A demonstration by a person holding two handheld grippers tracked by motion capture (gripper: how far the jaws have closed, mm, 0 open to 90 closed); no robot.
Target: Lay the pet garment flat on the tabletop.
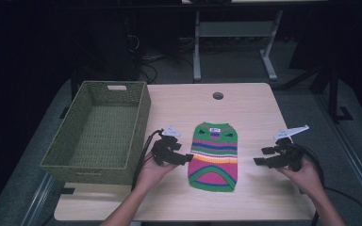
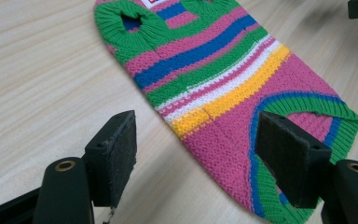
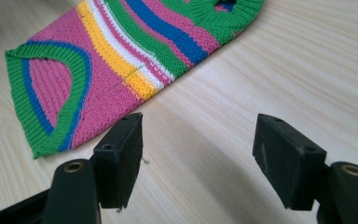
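Nearest me, my two hands enter from the bottom edge, each holding a tool. My left tool (image 1: 185,158) sits with its jaws spread wide and nothing between them, just beside the near left edge of a small striped knitted pet sweater (image 1: 214,156). My right tool (image 1: 263,156) is likewise spread and holding nothing, a little way off the sweater's right side. The sweater lies flat and unfolded at the middle of the pale wooden worktop (image 1: 250,106). Farther left stands a green woven basket (image 1: 86,160) with nothing in it. I judge the work barely begun: the sweater is not yet gripped, folded or put away.
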